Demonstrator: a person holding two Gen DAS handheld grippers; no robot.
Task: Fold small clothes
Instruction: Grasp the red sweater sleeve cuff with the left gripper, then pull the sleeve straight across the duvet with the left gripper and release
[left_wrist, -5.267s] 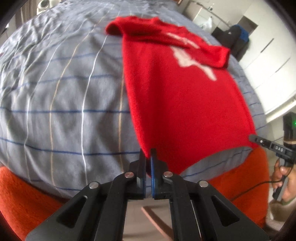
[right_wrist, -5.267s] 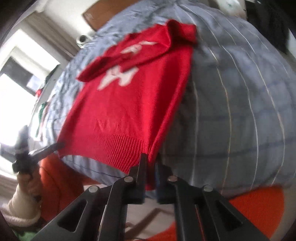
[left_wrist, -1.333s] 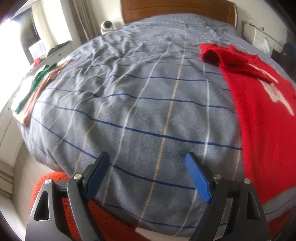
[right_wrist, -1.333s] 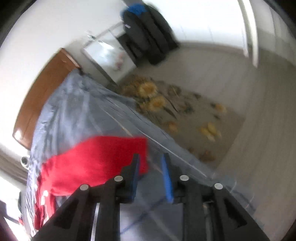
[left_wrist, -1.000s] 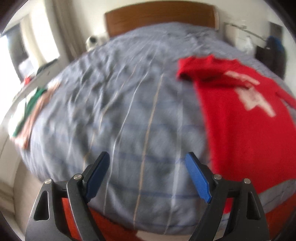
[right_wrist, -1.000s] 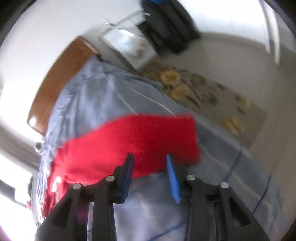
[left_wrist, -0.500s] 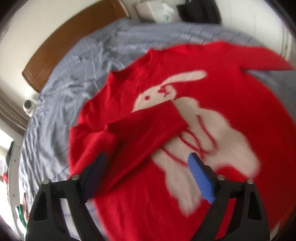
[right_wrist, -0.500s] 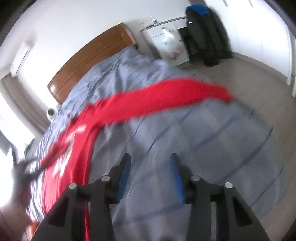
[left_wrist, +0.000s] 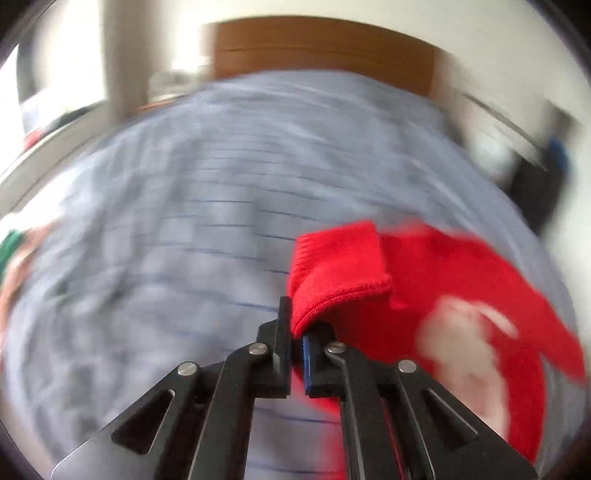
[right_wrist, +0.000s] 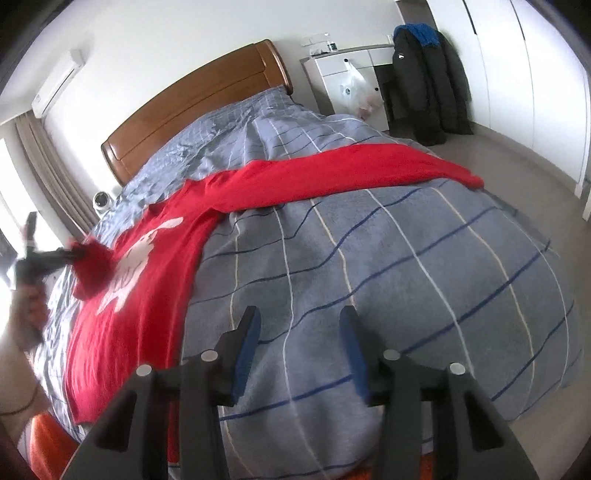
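Note:
A red sweater (right_wrist: 155, 280) with a white rabbit print lies on the grey plaid bed cover (right_wrist: 388, 280). One sleeve (right_wrist: 351, 173) stretches out to the right across the bed. My left gripper (left_wrist: 295, 343) is shut on the cuff of the other sleeve (left_wrist: 336, 273) and holds it above the sweater's body (left_wrist: 461, 295). It also shows at the left of the right wrist view (right_wrist: 70, 254). My right gripper (right_wrist: 299, 332) is open and empty above bare cover, to the right of the sweater. The left wrist view is blurred.
A wooden headboard (right_wrist: 195, 99) stands at the far end. A white dresser (right_wrist: 347, 77) and a dark coat (right_wrist: 424, 85) stand by the right wall. Folded green and pale clothes (left_wrist: 11, 251) lie at the bed's left edge. Orange fabric (right_wrist: 48, 439) shows below the cover.
My left gripper has shut on the sleeve cuff and lifted it. My right gripper has let go of the other sleeve, now laid out across the bed, and opened wider.

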